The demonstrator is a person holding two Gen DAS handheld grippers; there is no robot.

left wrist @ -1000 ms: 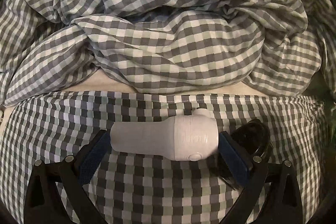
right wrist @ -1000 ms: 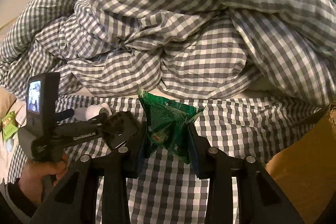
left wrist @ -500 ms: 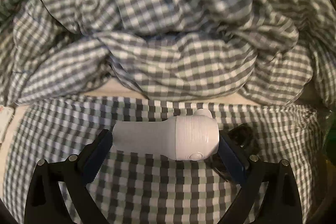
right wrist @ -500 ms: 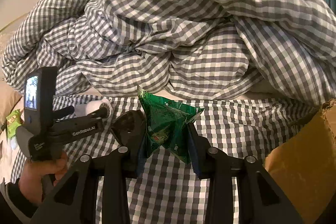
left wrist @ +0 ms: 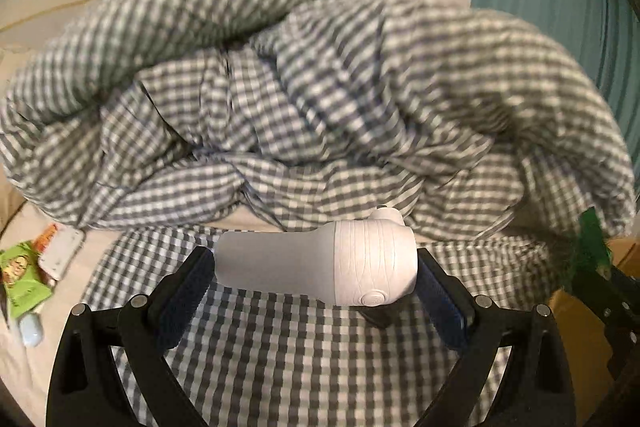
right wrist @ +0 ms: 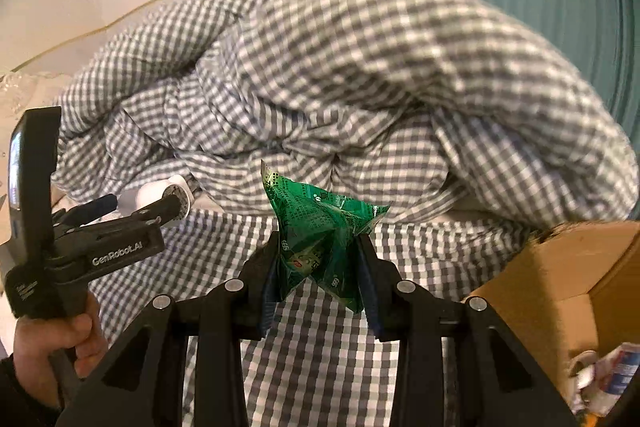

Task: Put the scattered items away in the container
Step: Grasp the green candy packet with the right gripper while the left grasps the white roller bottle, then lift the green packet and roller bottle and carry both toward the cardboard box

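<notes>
In the left wrist view, the left tongs were closed on a white handheld device, pinching it end to end: one pad against the narrow handle end, the other against the ribbed, wider head. The device was carried clear above the gingham bed sheet, its long axis running straight across the view from pad to pad, the head toward the right with a small nub on top and a round button facing the camera. An end-to-end grip like this looked easy to lose if the device twisted, so the carry probably wanted a level wrist and no sudden swing. The crumpled duvet rose behind; green packets and a small pale item lay at the left edge on the bed, not yet gathered.

In the right wrist view, the right tongs were narrowly closed on a crumpled green wrapper, which stood up between the pads with its points fanning upward and no clear long axis. The cardboard box, seemingly the container, sat just right of the tongs with items already visible inside. The wrapper likely needed to be taken well over the rim before release, since a light foil could drift. The left gripper showed at far left, held in a hand.
</notes>
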